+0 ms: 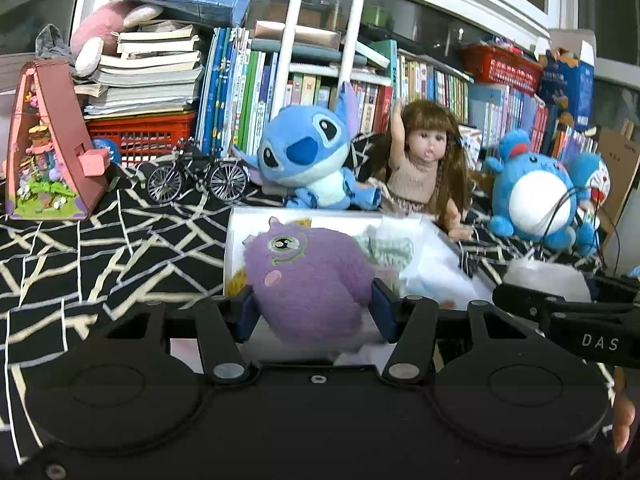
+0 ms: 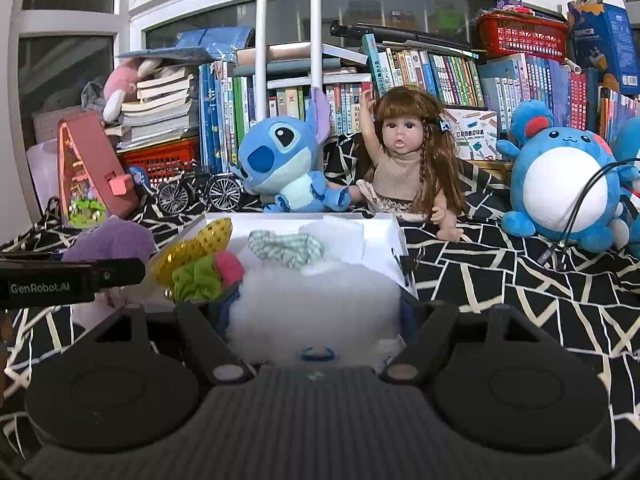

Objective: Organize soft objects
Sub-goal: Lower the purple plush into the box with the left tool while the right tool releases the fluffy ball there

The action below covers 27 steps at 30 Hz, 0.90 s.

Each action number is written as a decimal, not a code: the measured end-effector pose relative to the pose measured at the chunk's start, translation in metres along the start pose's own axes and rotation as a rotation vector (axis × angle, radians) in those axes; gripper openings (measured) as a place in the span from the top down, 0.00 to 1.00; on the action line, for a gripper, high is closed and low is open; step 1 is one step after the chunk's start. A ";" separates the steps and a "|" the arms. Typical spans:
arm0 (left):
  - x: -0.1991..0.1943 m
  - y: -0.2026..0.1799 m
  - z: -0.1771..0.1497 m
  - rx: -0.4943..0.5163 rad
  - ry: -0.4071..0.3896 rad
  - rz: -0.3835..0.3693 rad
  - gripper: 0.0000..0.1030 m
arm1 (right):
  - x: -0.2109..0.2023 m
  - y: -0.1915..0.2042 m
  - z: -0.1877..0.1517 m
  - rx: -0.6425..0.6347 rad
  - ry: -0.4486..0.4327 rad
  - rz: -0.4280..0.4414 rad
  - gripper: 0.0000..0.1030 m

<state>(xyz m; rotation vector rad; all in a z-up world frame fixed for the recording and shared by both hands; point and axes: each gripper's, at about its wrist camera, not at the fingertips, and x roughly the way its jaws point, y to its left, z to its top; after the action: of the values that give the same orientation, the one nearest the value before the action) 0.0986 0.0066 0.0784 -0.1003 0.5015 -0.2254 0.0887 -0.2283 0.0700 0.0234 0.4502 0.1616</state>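
My left gripper (image 1: 314, 312) is shut on a purple one-eyed plush monster (image 1: 308, 276), held above the white box (image 1: 236, 240); its blue pads press both sides of the toy. In the right wrist view my right gripper (image 2: 316, 312) is shut on a white fluffy wad (image 2: 316, 308), lifted over the same white box (image 2: 384, 224). Inside the box lie a green checked scrunchie (image 2: 286, 248), a yellow sequined piece (image 2: 196, 248), a lime green scrunchie (image 2: 196, 282) and a pink soft piece (image 2: 230, 266). The purple plush (image 2: 112, 240) also shows at the left beside the other gripper.
A blue alien plush (image 1: 308, 160), a long-haired doll (image 1: 424, 160) and a round blue mouse plush (image 1: 532, 188) sit behind the box on the black patterned cloth (image 1: 100, 248). A miniature bicycle (image 1: 196, 176), a pink triangular diorama (image 1: 48, 148), red baskets and rows of books line the back. Cables (image 2: 580, 208) hang at the right.
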 end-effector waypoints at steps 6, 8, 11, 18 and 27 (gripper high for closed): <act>0.023 0.014 0.042 -0.029 -0.005 -0.023 0.48 | 0.019 -0.013 0.028 0.041 0.040 0.012 0.27; 0.037 0.021 0.057 -0.048 0.009 -0.036 0.48 | 0.026 -0.019 0.037 0.060 0.055 0.016 0.27; 0.060 0.032 0.074 -0.091 0.044 -0.059 0.48 | 0.040 -0.027 0.047 0.091 0.087 0.028 0.27; 0.121 0.049 0.087 -0.122 0.126 -0.031 0.48 | 0.078 -0.039 0.056 0.128 0.176 0.014 0.27; 0.174 0.059 0.069 -0.193 0.218 -0.028 0.48 | 0.111 -0.046 0.041 0.144 0.253 -0.008 0.27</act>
<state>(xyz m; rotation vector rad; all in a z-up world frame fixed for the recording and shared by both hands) 0.2919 0.0254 0.0492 -0.2728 0.7386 -0.2157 0.2126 -0.2557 0.0564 0.1436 0.7135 0.1243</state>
